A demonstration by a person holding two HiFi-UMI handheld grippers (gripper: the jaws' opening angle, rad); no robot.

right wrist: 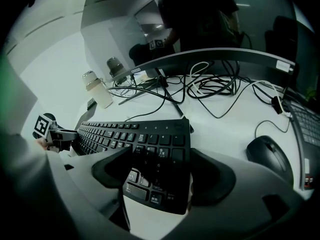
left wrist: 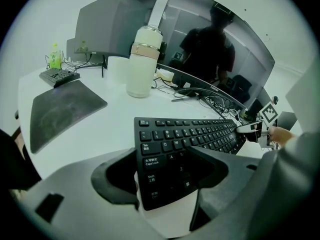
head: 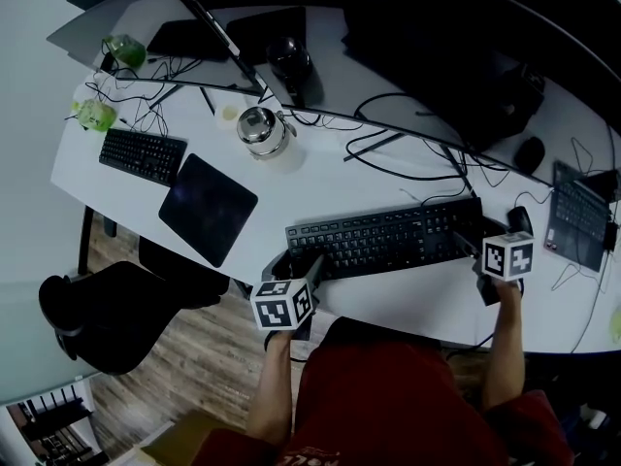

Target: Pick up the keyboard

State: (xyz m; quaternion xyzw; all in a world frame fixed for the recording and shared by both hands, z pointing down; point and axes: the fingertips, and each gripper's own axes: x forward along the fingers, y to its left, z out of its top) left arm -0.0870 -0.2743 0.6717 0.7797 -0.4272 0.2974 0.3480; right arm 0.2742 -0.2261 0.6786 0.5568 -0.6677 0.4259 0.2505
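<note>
A long black keyboard (head: 388, 239) lies across the near side of the white desk (head: 320, 187). My left gripper (head: 312, 265) is at its left end, and in the left gripper view (left wrist: 165, 169) the jaws close around the keyboard (left wrist: 195, 134) corner by the Ctrl and Shift keys. My right gripper (head: 477, 249) is at the right end. In the right gripper view (right wrist: 161, 171) its jaws clasp the number-pad end of the keyboard (right wrist: 130, 134). That end looks slightly raised off the desk.
A black mouse (right wrist: 267, 156) sits just right of the keyboard. Behind it run loose cables (head: 408, 168) and a curved monitor (head: 456, 56). A dark mouse pad (head: 207, 208), a small second keyboard (head: 142, 154) and a steel bottle (head: 260, 129) stand left. A laptop (head: 577, 214) is far right.
</note>
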